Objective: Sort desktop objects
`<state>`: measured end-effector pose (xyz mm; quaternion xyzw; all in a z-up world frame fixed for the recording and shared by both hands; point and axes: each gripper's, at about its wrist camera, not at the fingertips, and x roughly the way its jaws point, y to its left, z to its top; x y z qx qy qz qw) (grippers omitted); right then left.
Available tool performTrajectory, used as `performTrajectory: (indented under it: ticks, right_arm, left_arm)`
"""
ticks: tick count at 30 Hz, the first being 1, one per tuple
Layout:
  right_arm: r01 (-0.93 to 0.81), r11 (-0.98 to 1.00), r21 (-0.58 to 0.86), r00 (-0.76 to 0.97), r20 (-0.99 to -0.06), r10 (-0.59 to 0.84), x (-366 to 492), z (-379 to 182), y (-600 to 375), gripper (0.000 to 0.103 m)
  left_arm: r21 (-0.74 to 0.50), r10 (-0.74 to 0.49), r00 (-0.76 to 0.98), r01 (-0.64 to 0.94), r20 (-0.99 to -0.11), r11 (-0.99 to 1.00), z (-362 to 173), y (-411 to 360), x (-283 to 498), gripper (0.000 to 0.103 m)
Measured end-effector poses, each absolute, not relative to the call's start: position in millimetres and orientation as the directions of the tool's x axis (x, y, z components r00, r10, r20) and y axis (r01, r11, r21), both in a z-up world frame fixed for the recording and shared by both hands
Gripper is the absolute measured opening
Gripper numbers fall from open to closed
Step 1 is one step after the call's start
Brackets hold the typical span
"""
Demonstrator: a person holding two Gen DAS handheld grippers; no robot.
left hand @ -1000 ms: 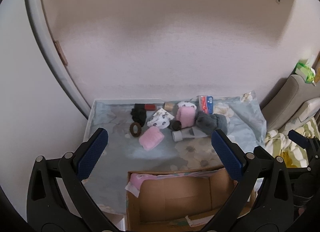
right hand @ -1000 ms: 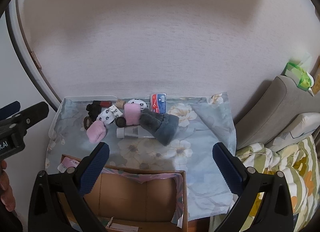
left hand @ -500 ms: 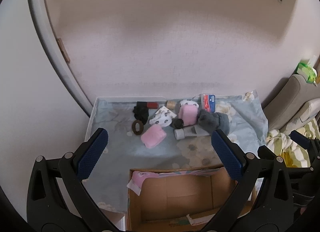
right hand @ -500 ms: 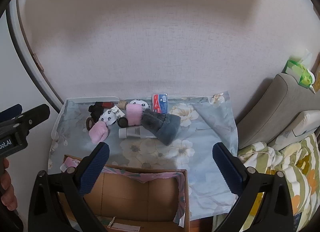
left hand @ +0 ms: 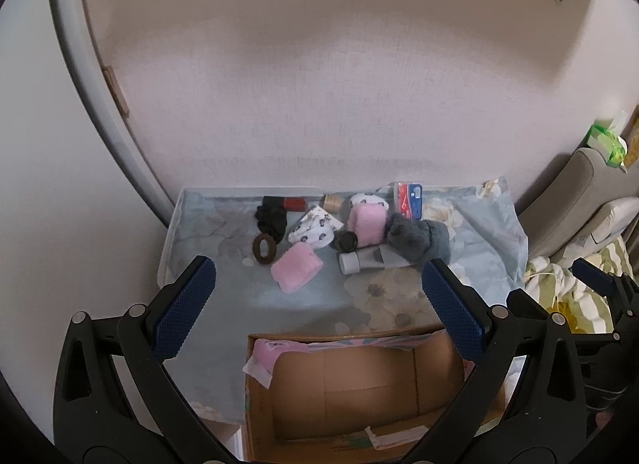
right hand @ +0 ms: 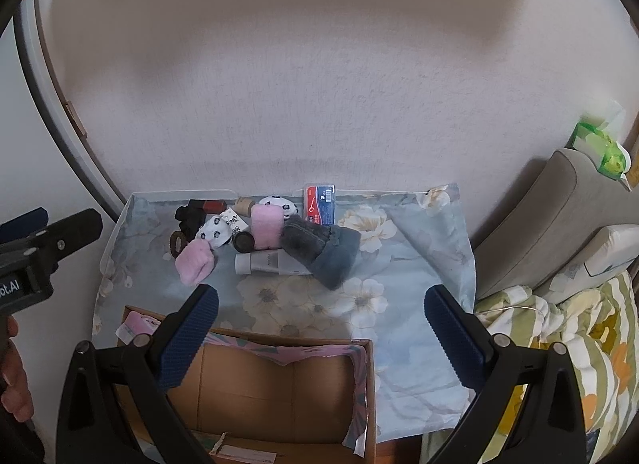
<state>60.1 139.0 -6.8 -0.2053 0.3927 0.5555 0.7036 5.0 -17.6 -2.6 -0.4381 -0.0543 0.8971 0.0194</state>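
Observation:
A small table under a floral cloth (left hand: 223,304) (right hand: 419,264) carries a heap at its far side: two pink rolled socks (left hand: 296,273) (right hand: 194,261), a taller pink roll (left hand: 367,224) (right hand: 266,226), panda-print socks (left hand: 313,230) (right hand: 215,231), grey fuzzy socks (left hand: 415,238) (right hand: 319,248), a white tube (left hand: 359,260) (right hand: 267,263), a black cloth (left hand: 271,218), a brown hair ring (left hand: 264,249) and a blue-red card pack (left hand: 407,200) (right hand: 319,204). An open cardboard box (left hand: 351,388) (right hand: 271,384) sits at the near edge. My left gripper (left hand: 317,308) and right gripper (right hand: 319,340) hover open and empty above the box, well short of the heap.
The wall stands right behind the table. A grey sofa arm (right hand: 551,216) and a striped blanket (right hand: 579,336) lie to the right. A green tissue pack (right hand: 599,144) rests on the sofa. A hand (right hand: 12,376) holds the left gripper's body at the right view's left edge.
Both grippers have pulled back and up a little, so the table and heap look smaller and lower. Nothing on the table has moved.

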Motion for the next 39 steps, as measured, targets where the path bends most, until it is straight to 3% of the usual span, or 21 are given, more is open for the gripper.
performTrajectory:
  ticks: [12, 23, 32, 33, 37, 38, 39]
  right_arm:
    - [-0.946, 0.297, 0.130, 0.072, -0.809, 0.584, 115.4, -22.8, 157.1, 0.103]
    - [-0.961, 0.180, 0.209, -0.100, -0.872, 0.479, 124.7, -109.6, 238.8, 0.103]
    - [-0.971, 0.115, 0.211, -0.155, -0.914, 0.376, 116.3, -175.5, 308.0, 0.103]
    - [-0.933, 0.286, 0.218, -0.095, -0.917, 0.387, 114.2, -179.8, 312.2, 0.103]
    - [-0.943, 0.287, 0.166, -0.063, -0.939, 0.338, 106.6, -197.4, 325.3, 0.103]
    - [-0.843, 0.514, 0.162, 0.025, -0.941, 0.338, 106.0, -198.2, 324.9, 0.103]
    - [-0.844, 0.514, 0.155, 0.030, -0.942, 0.334, 105.8, -199.8, 325.9, 0.102]
  left_arm:
    - [-0.070, 0.004, -0.610, 0.084, -0.792, -0.994, -11.4, -90.7, -30.1, 0.103]
    - [-0.086, 0.145, -0.339, -0.185, -0.929, -0.979, -135.8, -46.1, -95.7, 0.102]
    - [0.019, 0.079, -0.230, -0.397, -0.970, -0.918, -205.9, -16.1, -130.0, 0.102]
    - [0.045, 0.053, -0.219, -0.417, -0.974, -0.908, -213.3, -11.9, -131.8, 0.102]
    - [0.088, 0.020, -0.224, -0.458, -0.974, -0.884, -222.3, -4.4, -129.8, 0.098]
    - [0.092, 0.018, -0.227, -0.463, -0.974, -0.881, -223.5, -3.1, -129.3, 0.095]
    - [0.100, 0.013, -0.232, -0.469, -0.973, -0.878, -224.9, -1.7, -128.6, 0.090]
